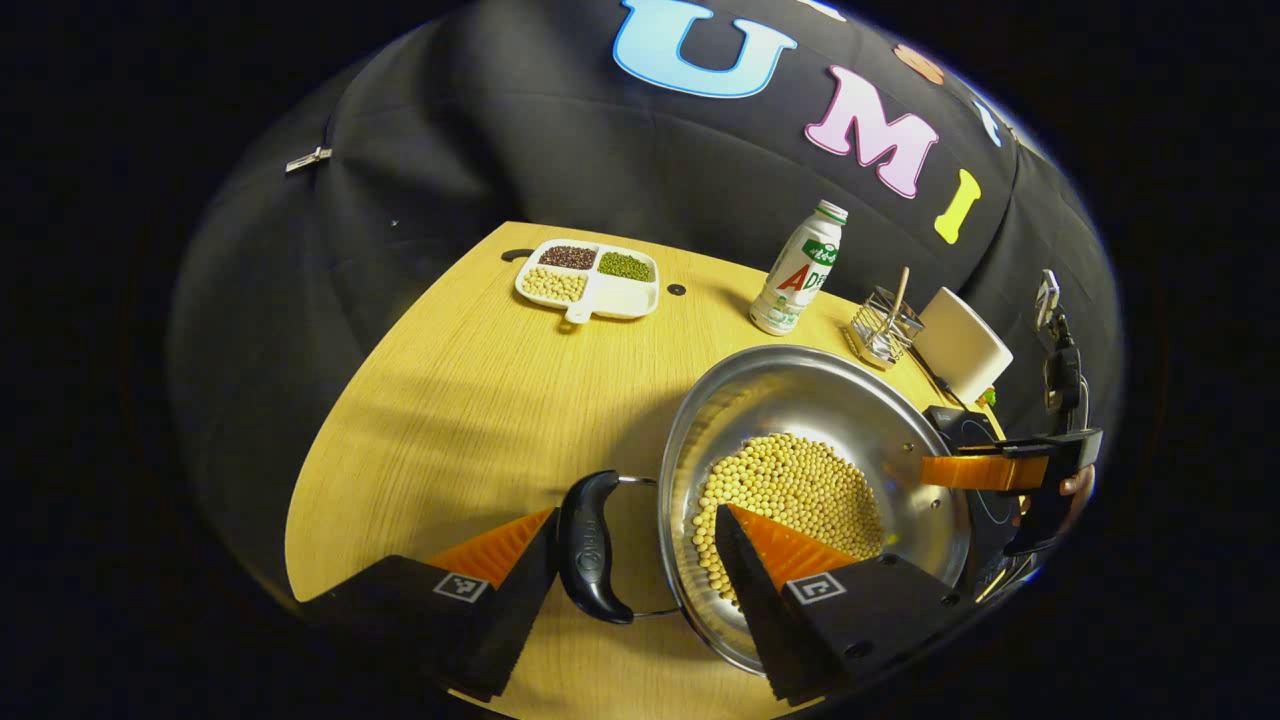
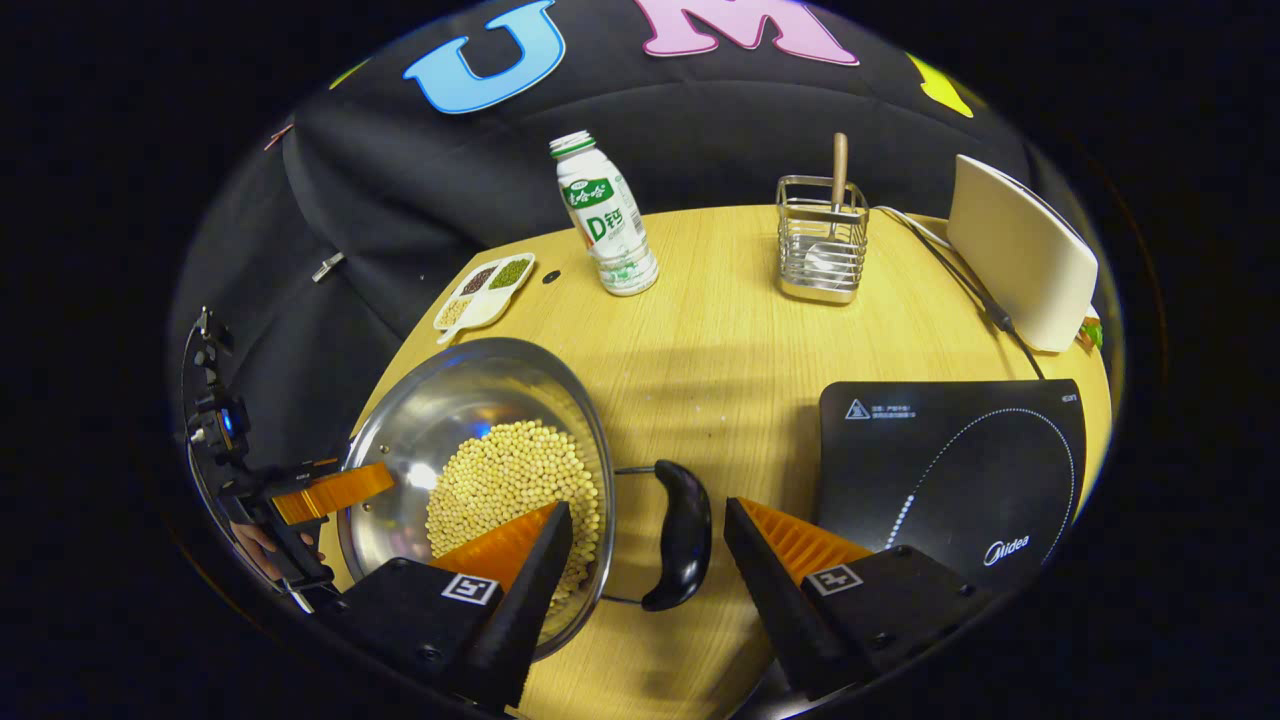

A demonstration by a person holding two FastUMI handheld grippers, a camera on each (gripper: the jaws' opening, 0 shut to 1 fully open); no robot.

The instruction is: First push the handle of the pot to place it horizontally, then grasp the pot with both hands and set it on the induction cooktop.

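In the left gripper view, the divided tray [image 1: 590, 278] of beans and grains sits far back on the wooden table [image 1: 450, 400]; right of it stands a white bottle [image 1: 800, 270], then a wire utensil holder [image 1: 885, 328] and a leaning white board [image 1: 962, 345]. Nearer, the left gripper [image 1: 637, 540] points forward and down with its jaws spread wide — one finger lies left of the pot's black side handle [image 1: 592, 545], the other reaches over the rim above the yellow beans [image 1: 795, 490]. The handle stands in the gap, and the fingers do not press on it. The steel pot [image 1: 800, 400] rests on the table, with the other gripper at its far rim and a dark edge of the cooktop just behind that.

In the right gripper view, the left gripper [image 2: 330, 490] shows at the pot's [image 2: 470, 400] left side, a hand [image 2: 262, 545] partly seen under it. The beans [image 2: 500, 480] fill the pot's bottom. The right gripper [image 2: 647, 545] is likewise wide open — its left finger over the pot's rim, its right finger beside the second black handle [image 2: 682, 535], which lies between them ungripped. Right of the pot, apart from it, the black induction cooktop [image 2: 960, 470] lies flat and bare. Behind stand the bottle [image 2: 605, 215], holder [image 2: 822, 240] and board [image 2: 1020, 255].
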